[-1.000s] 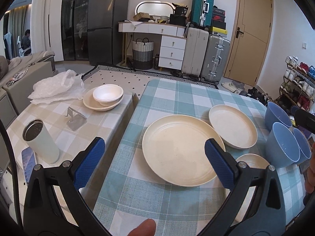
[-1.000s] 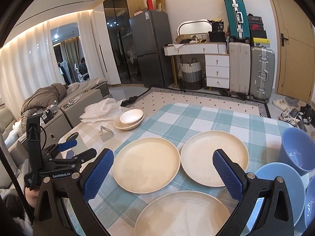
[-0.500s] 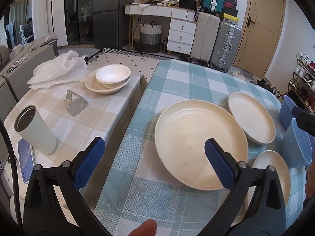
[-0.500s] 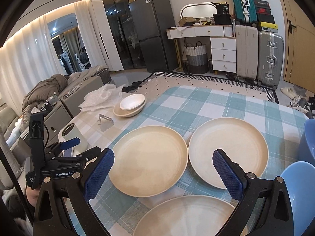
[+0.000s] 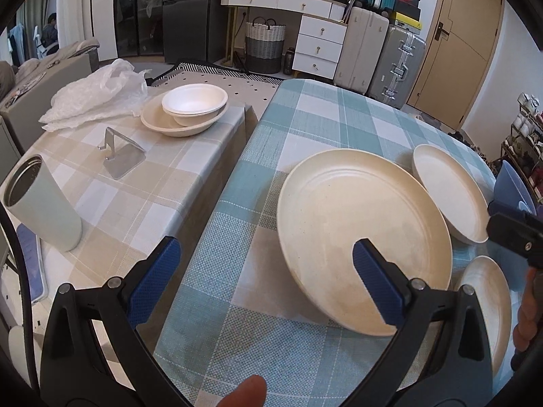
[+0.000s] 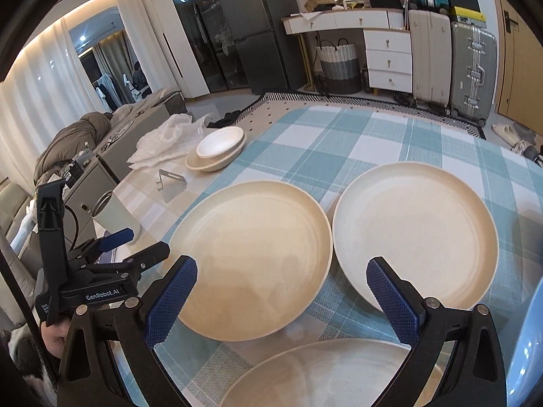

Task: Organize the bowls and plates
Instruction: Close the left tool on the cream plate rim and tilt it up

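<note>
**Left gripper** [image 5: 264,251]: hovers low over the surface [image 6: 339,135], right finger above the near rim of the left plate [image 6: 251,257]. Jaws spread wide, gripping nothing. Judged lined up to take that plate by its rim.

**Right gripper** [image 6: 281,264]: hangs above the gap where all three plates come together. Jaws likewise fully apart, nothing between them. Judged waiting on a choice of plate, none yet favoured.

**Placement**
- Left plate, far plate [image 6: 414,234] and near plate [image 6: 322,373]: lie flat, right way up, side by side on the teal check cloth. Left and far rims almost touching. None stacked. Judged as laid out singly for gathering into one pile, so the sorting is barely begun.
- Blue bowl [image 5: 509,183]: sits at the right edge of the surface beyond the far plate, partly hidden behind the right gripper.
- Side surface [image 5: 163,183]: carries a dish [image 5: 180,129] with a white bowl [image 5: 195,101] nested inside. Judged a likely pattern for the finished arrangement, small inside large.

**Count**
- Cream plates on the surface: three.
- Blue bowls: at least one; cannot tell the full number, since the frame edge cuts them off.
- Side surface: one dish, one white bowl, one bag [image 5: 95,95], one metal stand [image 5: 122,159], one tumbler [image 5: 40,203].

**Risk**: shallow, smooth rims, likely to slip from a light pinch.
</note>
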{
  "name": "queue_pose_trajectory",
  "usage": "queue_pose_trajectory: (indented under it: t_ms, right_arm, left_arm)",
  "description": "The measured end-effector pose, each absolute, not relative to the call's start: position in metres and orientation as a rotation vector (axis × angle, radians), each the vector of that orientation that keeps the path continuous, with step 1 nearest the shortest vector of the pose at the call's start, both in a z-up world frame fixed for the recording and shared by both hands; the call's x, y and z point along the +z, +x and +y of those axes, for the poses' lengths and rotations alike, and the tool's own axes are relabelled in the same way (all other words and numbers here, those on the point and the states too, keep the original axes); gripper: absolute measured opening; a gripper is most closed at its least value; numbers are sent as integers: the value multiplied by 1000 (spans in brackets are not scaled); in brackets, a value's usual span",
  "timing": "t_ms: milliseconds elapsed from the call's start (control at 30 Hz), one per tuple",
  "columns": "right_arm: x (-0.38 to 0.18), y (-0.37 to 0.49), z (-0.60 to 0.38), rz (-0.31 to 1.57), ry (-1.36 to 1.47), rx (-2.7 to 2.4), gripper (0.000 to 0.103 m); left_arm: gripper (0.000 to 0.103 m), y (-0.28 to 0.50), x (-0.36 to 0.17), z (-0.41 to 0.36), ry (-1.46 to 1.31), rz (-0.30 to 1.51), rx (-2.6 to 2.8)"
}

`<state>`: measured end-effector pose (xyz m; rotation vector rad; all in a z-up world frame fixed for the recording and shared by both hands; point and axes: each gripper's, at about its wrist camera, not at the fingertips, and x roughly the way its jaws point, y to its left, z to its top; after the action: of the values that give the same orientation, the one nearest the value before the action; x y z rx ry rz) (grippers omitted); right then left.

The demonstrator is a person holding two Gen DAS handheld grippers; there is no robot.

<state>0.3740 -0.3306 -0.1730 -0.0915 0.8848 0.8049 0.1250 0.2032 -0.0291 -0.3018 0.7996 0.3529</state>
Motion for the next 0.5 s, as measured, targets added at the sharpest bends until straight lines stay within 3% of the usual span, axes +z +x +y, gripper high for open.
queue_pose_trajectory:
  t_ms: [500]
  right_arm:
    - [-208, 379, -317, 1014, -105, 825, 85]
  left_arm:
    - [99, 137, -53, 194, -281, 890, 298]
